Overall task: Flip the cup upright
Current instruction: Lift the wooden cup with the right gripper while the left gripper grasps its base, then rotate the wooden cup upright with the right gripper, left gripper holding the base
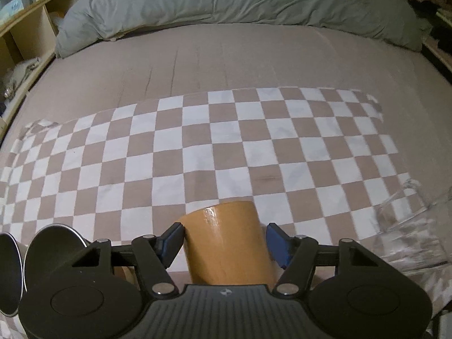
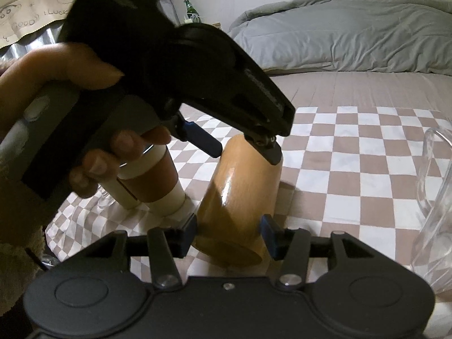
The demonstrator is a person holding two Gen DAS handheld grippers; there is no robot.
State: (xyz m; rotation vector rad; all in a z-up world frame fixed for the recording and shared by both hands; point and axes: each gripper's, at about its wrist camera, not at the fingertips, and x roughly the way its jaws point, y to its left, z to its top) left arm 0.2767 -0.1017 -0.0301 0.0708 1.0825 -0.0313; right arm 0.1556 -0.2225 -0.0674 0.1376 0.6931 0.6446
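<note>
A glossy tan wooden cup (image 2: 240, 197) is tilted on the checkered cloth (image 2: 353, 155), its flat end toward my right wrist camera. My right gripper (image 2: 229, 237) has its blue pads on both sides of the cup's lower end, touching it. My left gripper (image 2: 245, 147) comes in from above and straddles the cup's far end. In the left wrist view the cup (image 1: 226, 243) stands between my left gripper's (image 1: 224, 240) pads; the left pad touches it, the right pad stands a little off.
A brown and white tumbler (image 2: 152, 180) leans just left of the cup. Two metal rims (image 1: 53, 243) show at lower left. A clear glass mug (image 2: 435, 197) lies to the right. A grey duvet (image 1: 226, 0) covers the far bed. A shelf (image 1: 25, 36) stands at the left.
</note>
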